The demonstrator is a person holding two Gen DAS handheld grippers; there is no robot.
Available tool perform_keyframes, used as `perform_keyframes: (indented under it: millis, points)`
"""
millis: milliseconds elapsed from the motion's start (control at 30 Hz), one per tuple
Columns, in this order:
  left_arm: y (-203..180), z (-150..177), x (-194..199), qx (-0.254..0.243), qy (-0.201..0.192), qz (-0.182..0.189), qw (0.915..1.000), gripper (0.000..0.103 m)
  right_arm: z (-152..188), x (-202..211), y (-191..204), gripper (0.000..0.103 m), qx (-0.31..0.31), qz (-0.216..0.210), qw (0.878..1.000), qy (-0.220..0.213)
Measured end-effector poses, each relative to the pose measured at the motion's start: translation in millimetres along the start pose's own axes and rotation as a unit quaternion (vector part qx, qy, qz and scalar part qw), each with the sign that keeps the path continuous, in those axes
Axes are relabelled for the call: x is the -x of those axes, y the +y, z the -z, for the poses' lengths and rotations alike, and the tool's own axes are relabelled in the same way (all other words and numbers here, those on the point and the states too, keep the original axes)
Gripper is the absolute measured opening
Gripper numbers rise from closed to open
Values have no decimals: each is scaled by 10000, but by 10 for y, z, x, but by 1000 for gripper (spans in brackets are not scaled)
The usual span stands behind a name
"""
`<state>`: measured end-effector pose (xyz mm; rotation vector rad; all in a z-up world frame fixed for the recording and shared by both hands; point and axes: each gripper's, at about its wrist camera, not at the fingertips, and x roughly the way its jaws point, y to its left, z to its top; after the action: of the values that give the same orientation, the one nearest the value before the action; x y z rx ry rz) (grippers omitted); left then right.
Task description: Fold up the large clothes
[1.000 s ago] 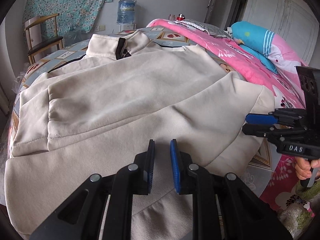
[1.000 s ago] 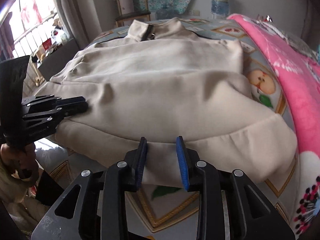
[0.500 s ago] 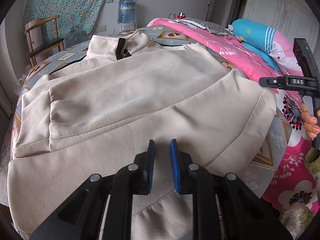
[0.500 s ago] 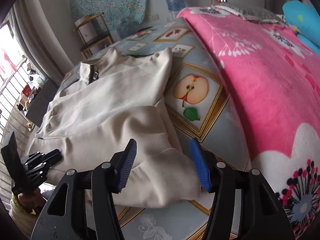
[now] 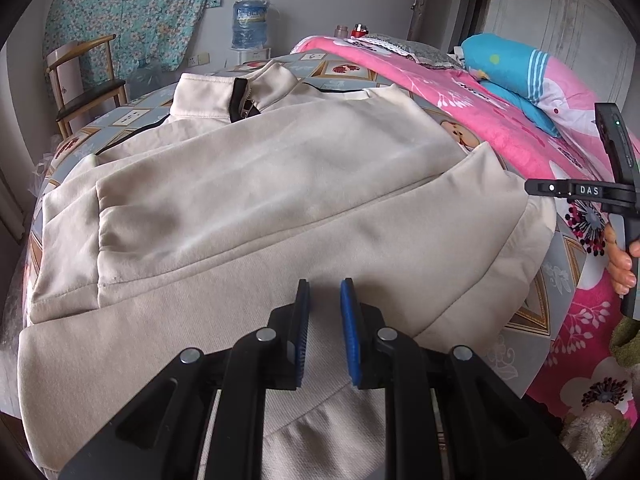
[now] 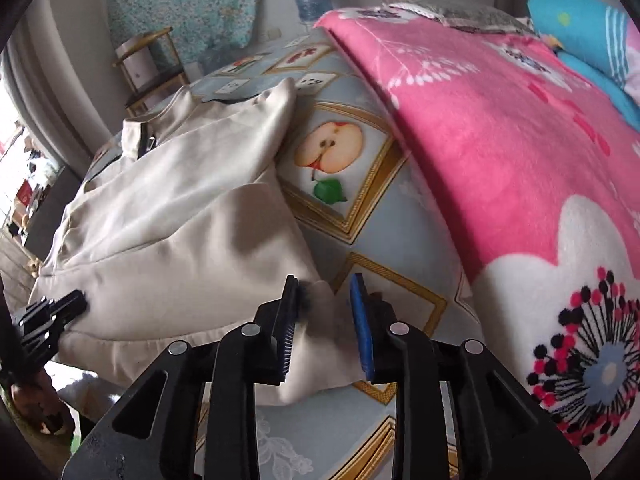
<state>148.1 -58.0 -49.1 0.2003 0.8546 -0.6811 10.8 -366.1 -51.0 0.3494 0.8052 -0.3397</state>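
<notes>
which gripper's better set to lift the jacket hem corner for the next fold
Right, probably. The right gripper has just been closing, with the jacket hem corner between its pads; the left gripper grips mid-hem.

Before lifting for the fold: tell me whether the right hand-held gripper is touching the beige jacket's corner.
Touching. In the right wrist view, the right hand-held gripper has the beige jacket corner bunched between its pads; the left pad presses the cloth.

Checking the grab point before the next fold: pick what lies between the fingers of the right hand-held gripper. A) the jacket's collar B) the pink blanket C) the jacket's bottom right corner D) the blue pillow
C: in the right wrist view, the right hand-held gripper has the bottom right corner of the beige jacket between its fingers, clear of the pink blanket.
</notes>
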Motion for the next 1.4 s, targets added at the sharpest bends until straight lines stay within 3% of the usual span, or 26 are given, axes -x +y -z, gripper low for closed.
perform_keyframes:
  millis: [100,167,267,367,467,533,633,767,867,933,1100,1200,1300,1400]
  points:
    - [-14,-1,0,-77,12,-44,10000,17,-126,184,140,26,268,483,9970,-548]
    - [-11,2,-1,-60,1,-43,10000,17,-177,295,264,26,511,153,9960,-723]
    - [-1,8,-1,-28,-13,-16,10000,17,-158,220,531,24,1096,-456,9922,-392]
    - [5,12,1,-51,-24,-3,10000,17,-135,-138,658,16,1383,-385,9896,66]
    - [7,10,3,-49,-23,14,10000,17,-318,-392,384,12,805,-53,9967,100]
    - [16,11,2,-25,-32,39,10000,17,-456,-388,127,15,228,206,9995,-50]
    - [50,16,7,59,-36,128,9999,17,-508,-140,17,16,-69,69,9996,-254]
    - [63,16,12,133,-34,168,9998,17,-232,159,530,21,774,-714,9940,-303]
    - [87,15,10,245,-31,231,9994,17,44,152,1044,21,1425,-1495,9784,-86]
    - [140,17,8,432,-33,375,9984,17,190,53,1353,21,1756,-1778,9683,55]
    - [295,34,-1,861,-44,689,9939,11,414,-177,1823,21,2313,-2062,9505,242]
    - [349,50,-2,1056,-47,842,9908,9,520,-297,1878,21,2370,-1966,9506,393]
    - [376,50,52,1102,-107,814,9905,9,552,-271,1911,21,2459,-1946,9492,272]
    - [423,53,315,1066,-408,832,9900,9,619,-221,1959,21,2618,-1784,9483,186]
